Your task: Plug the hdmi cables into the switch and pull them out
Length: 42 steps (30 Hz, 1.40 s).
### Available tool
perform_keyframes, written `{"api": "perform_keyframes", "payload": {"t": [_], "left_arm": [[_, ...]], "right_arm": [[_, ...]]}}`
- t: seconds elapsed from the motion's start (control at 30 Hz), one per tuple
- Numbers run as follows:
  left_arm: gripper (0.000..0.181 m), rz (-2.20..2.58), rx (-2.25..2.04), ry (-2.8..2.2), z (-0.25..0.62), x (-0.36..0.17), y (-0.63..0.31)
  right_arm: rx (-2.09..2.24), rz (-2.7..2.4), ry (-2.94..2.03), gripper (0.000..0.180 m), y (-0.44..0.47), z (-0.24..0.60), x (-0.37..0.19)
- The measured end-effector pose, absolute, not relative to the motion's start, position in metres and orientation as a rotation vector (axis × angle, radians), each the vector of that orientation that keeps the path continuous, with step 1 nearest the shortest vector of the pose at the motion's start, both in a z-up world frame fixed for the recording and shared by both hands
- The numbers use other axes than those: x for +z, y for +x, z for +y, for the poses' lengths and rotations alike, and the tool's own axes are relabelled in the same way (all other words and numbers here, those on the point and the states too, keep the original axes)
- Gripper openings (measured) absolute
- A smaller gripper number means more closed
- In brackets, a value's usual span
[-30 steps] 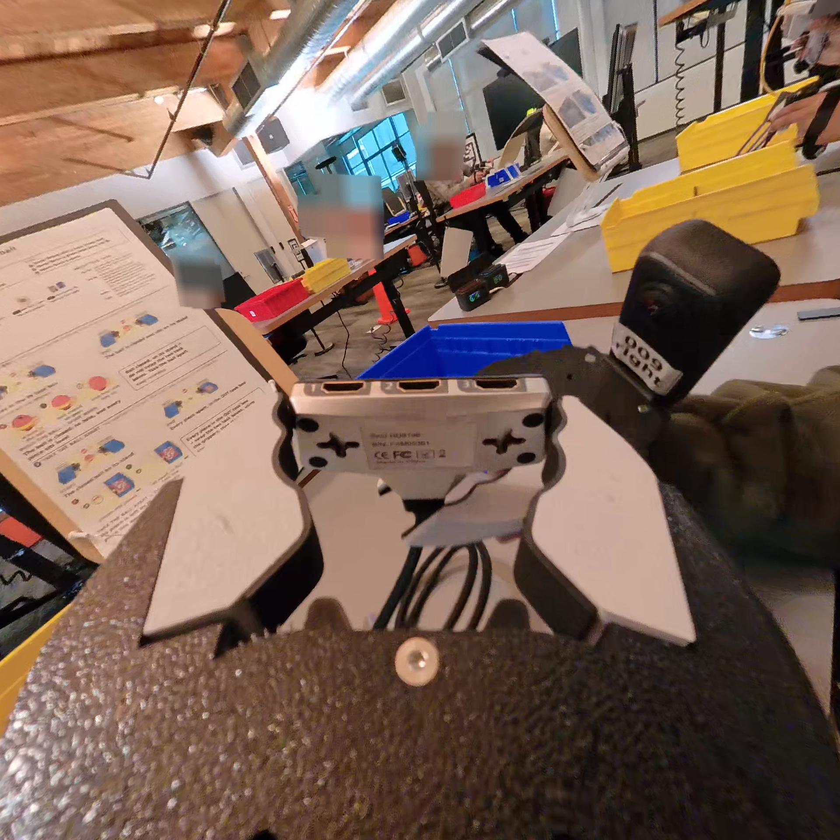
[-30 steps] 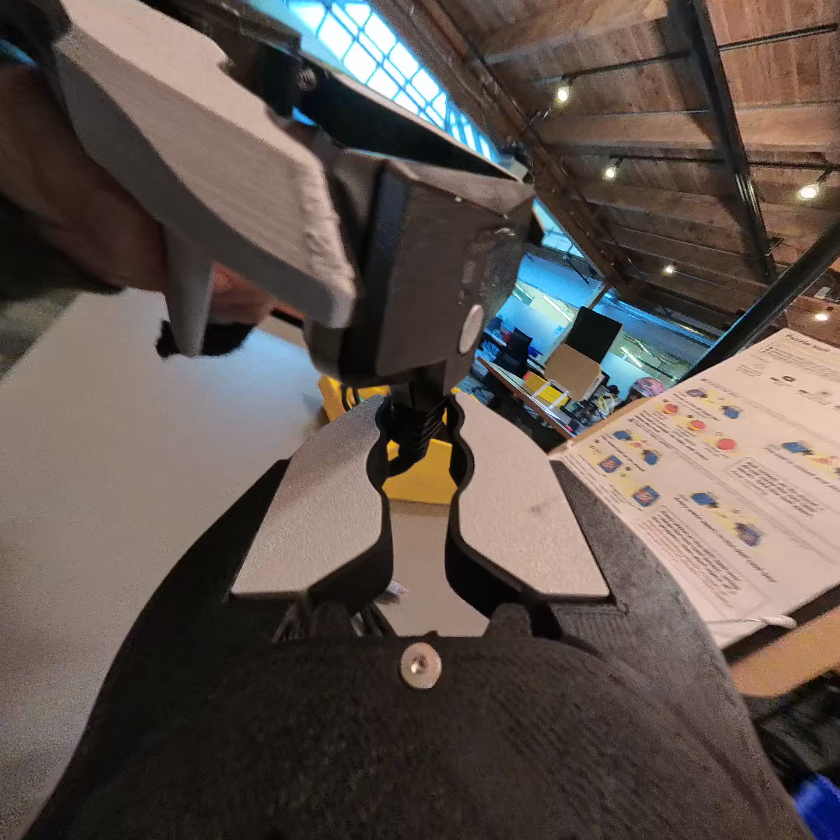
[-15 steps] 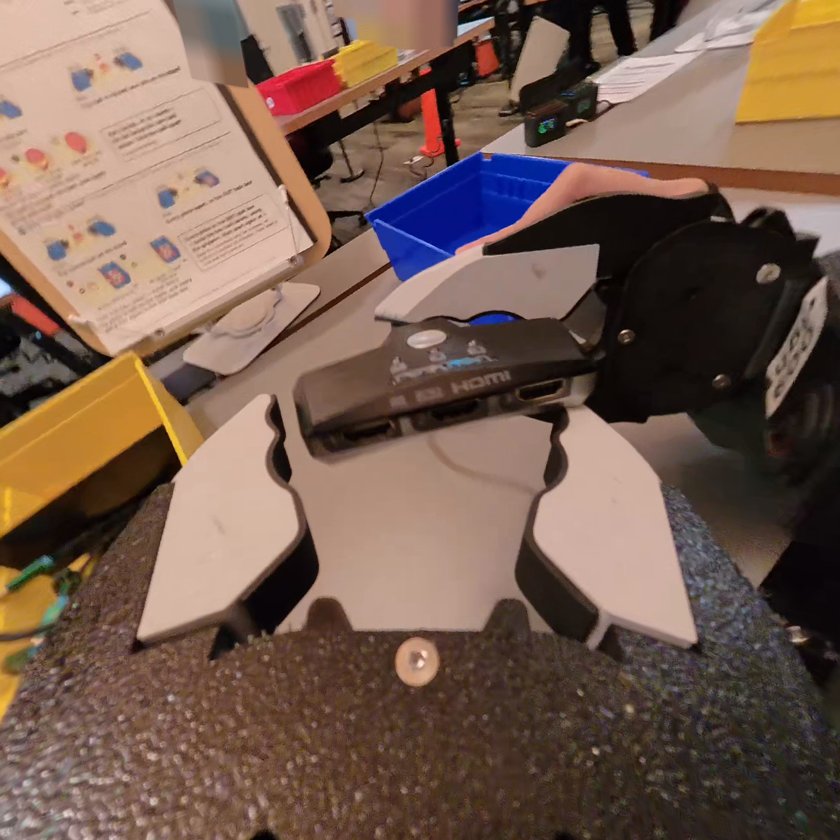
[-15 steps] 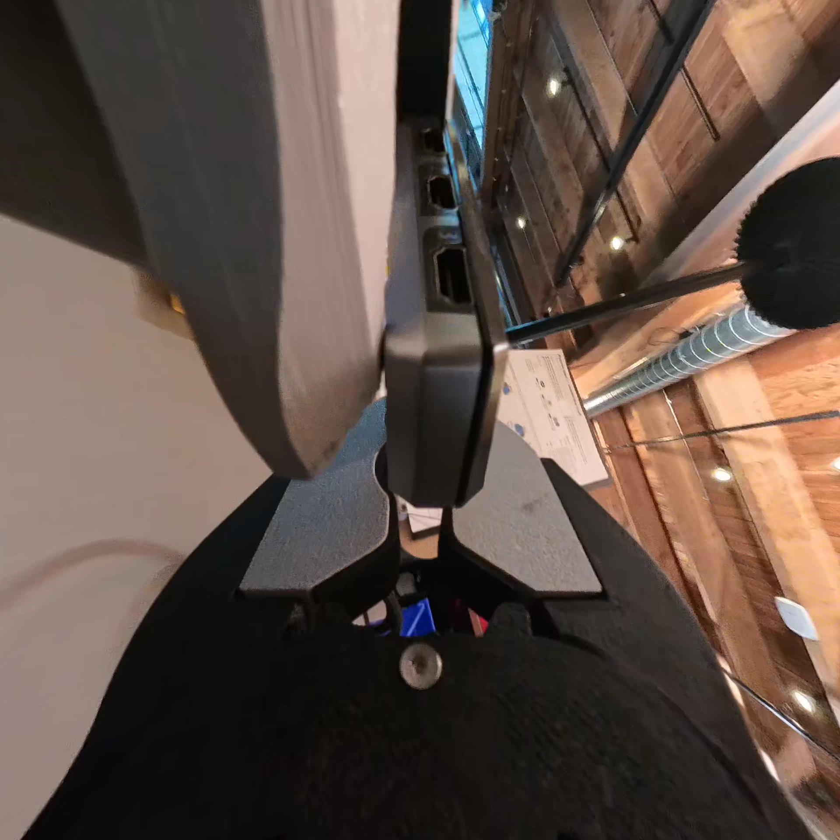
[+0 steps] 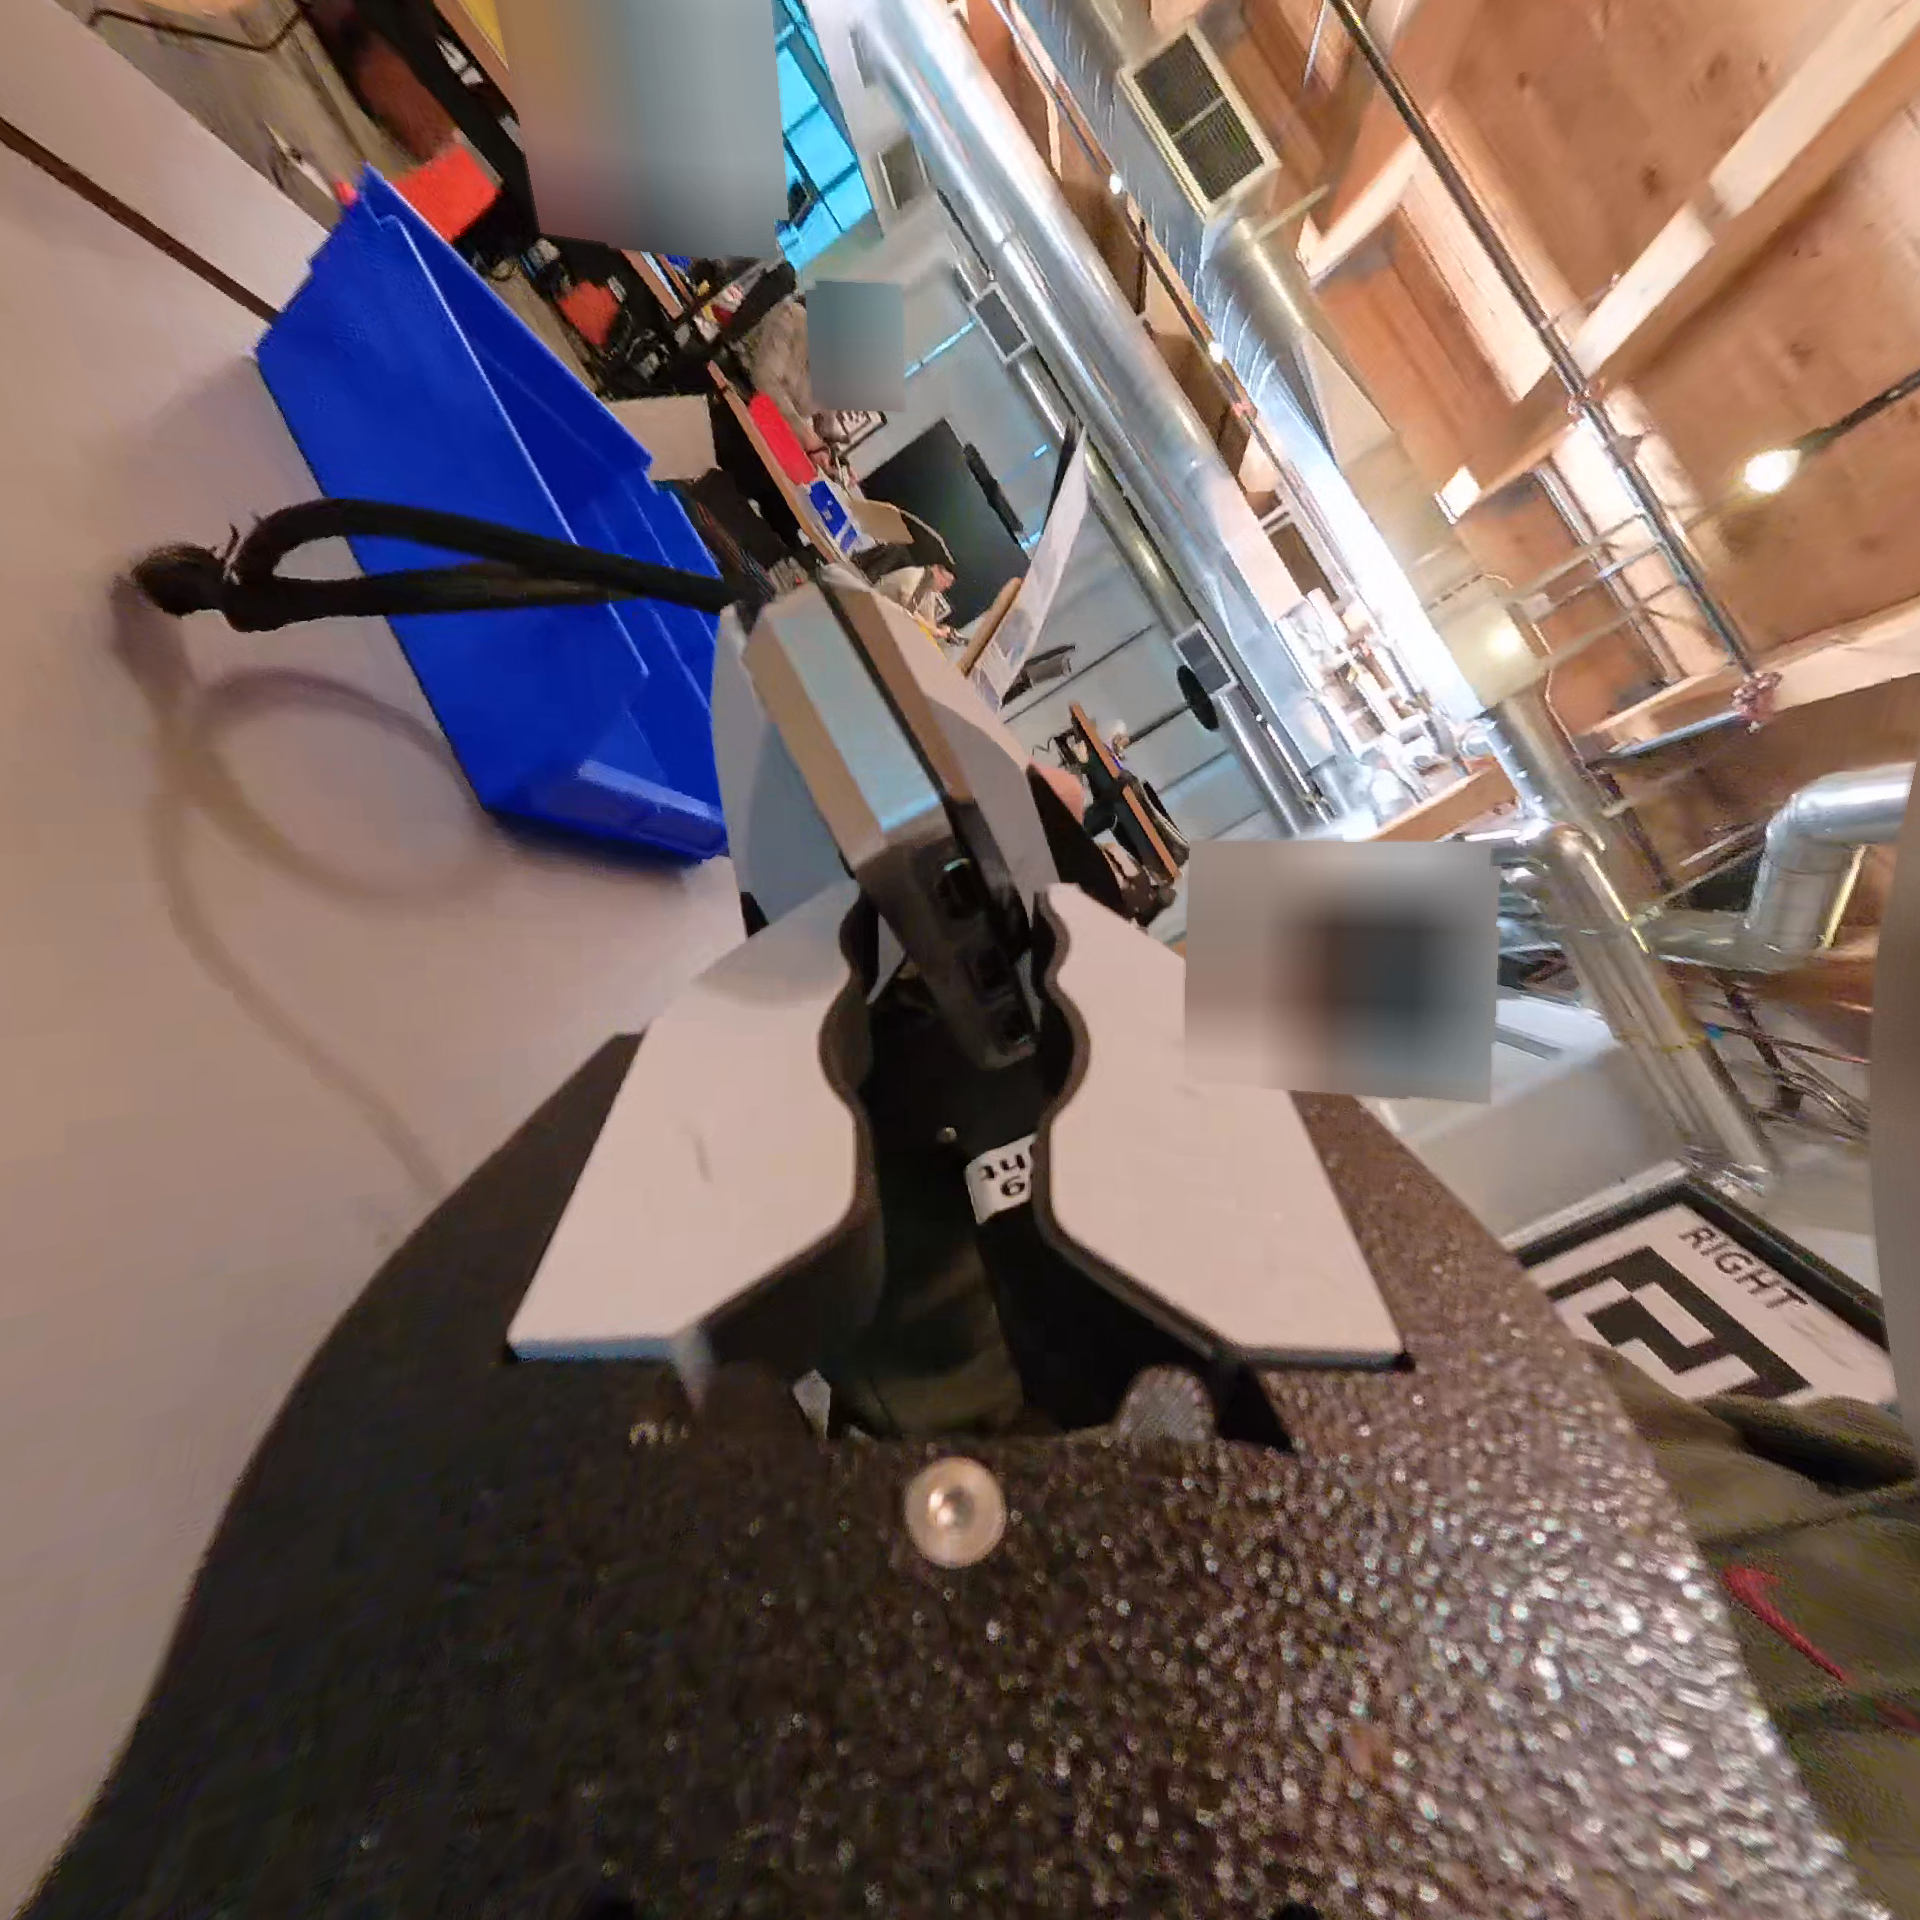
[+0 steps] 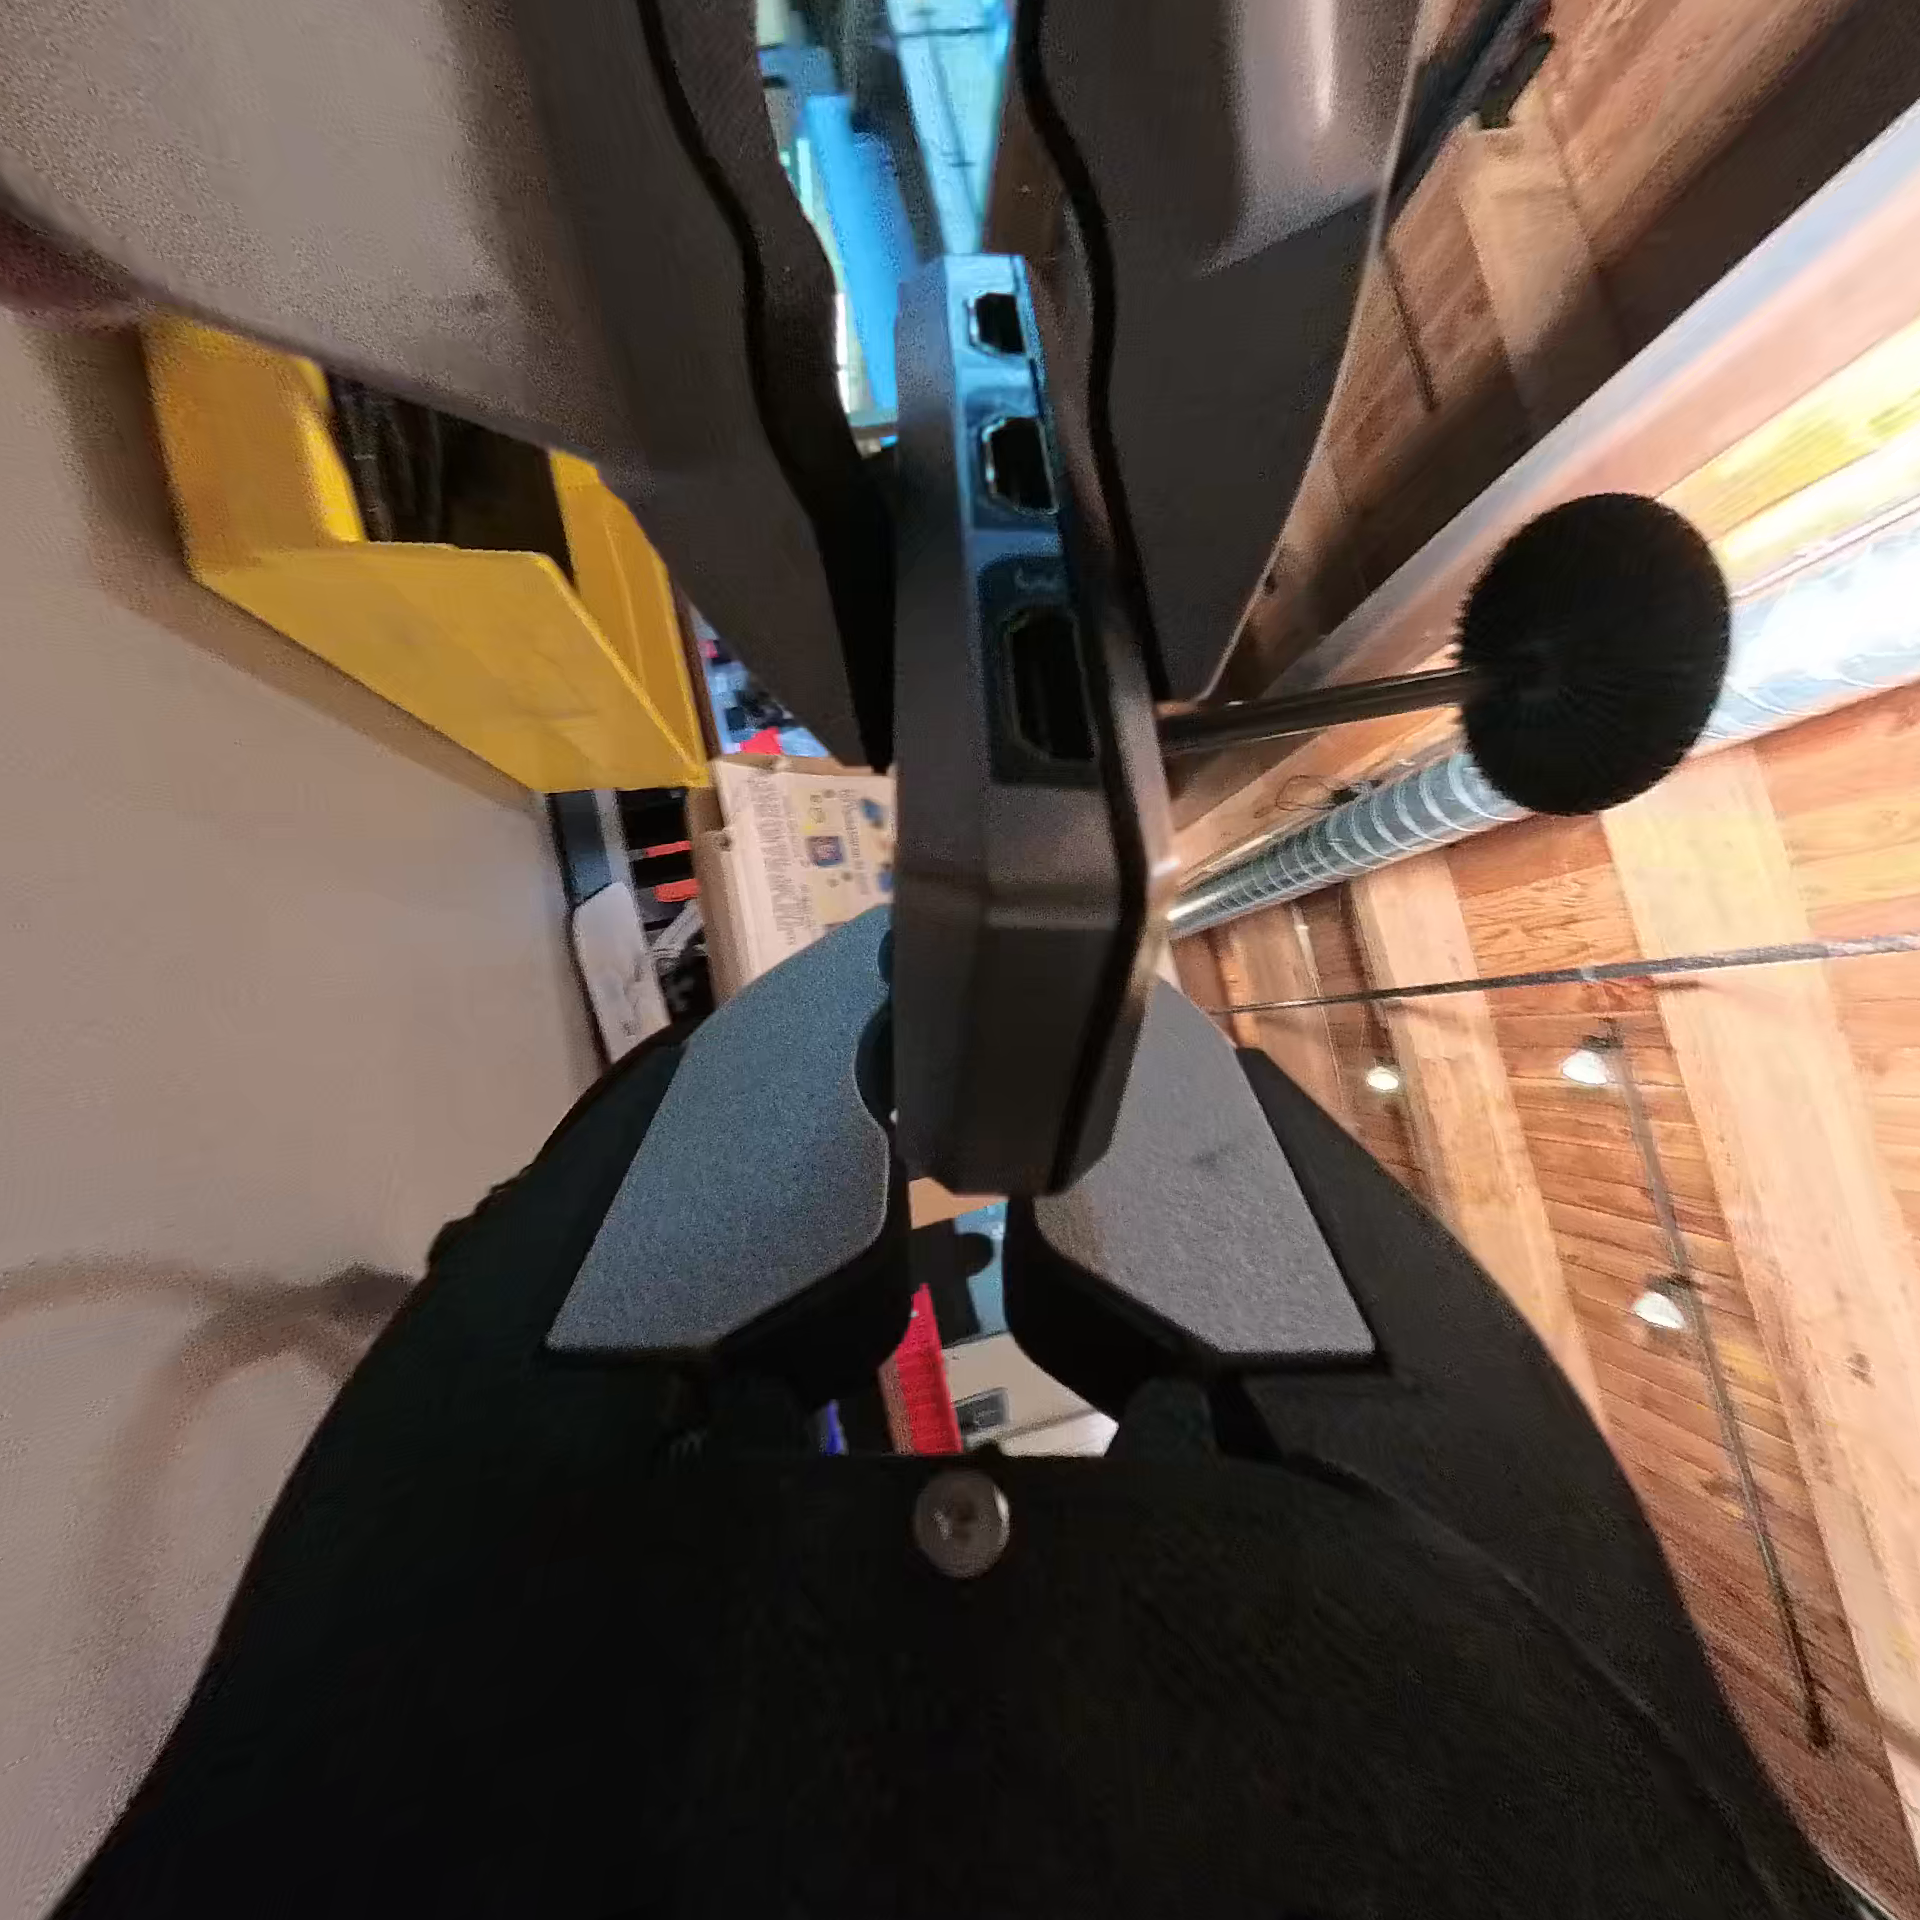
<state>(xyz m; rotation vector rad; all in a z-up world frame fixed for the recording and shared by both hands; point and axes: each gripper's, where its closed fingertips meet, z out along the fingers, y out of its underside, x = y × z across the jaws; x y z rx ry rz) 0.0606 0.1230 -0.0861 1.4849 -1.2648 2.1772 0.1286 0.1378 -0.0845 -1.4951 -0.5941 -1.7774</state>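
Observation:
The black HDMI switch is held in the air, edge-on, with its row of empty ports facing me. My right gripper is shut on its near end. My left gripper has its fingers against the switch's two flat faces and is shut on it. In the right wrist view the left gripper comes in from the top. In the left wrist view the right gripper grips the switch from the far side. A tied black cable bundle runs out from behind it over the table; its plug end is hidden.
A blue bin stands on the white table beyond the grippers. A yellow bin is on the table behind the left gripper. A black fuzzy microphone ball on a rod is nearby. A sleeve is at right.
My left gripper, wide open around the switch half a second ago, has closed on its flat faces. Both grippers have rolled, so the switch now shows edge-on. The cable bundle has come into view.

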Motion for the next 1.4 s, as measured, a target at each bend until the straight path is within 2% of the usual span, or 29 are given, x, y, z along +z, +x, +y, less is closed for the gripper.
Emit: {"api": "perform_keyframes", "payload": {"t": [0.03,0.17,0.27,0.37,0.63,0.83,1.0,1.4], "left_arm": [[0.027,-1.273,2.184,1.500,0.126,-0.091,0.063],[0.026,-1.419,2.112,1.428,0.136,-0.110,0.063],[0.025,-1.452,2.032,1.274,0.145,-0.117,0.054],[0.025,-1.346,2.022,1.120,0.152,-0.113,0.048],[0.025,-1.221,1.926,0.886,0.149,-0.113,0.031],[0.025,-1.290,1.845,0.783,0.156,-0.109,0.020],[0.026,-1.258,1.901,0.800,0.170,-0.093,0.022],[0.025,-1.165,1.927,0.866,0.160,-0.100,0.035]], "right_arm": [[-1.733,-0.624,-1.542,0.016,0.131,0.140,-0.092],[-1.330,-0.751,-1.721,0.023,0.125,0.143,-0.119],[-0.742,-0.749,-1.837,0.040,0.095,0.132,-0.138],[-0.349,-0.626,-1.663,0.041,0.072,0.126,-0.116],[-0.249,-0.593,-1.575,0.031,0.073,0.129,-0.121],[0.026,-0.602,-1.429,0.022,0.039,0.126,-0.105],[0.001,-0.511,-1.350,0.022,0.036,0.139,-0.089],[-0.017,-0.409,-1.380,0.022,0.047,0.128,-0.100]]}}
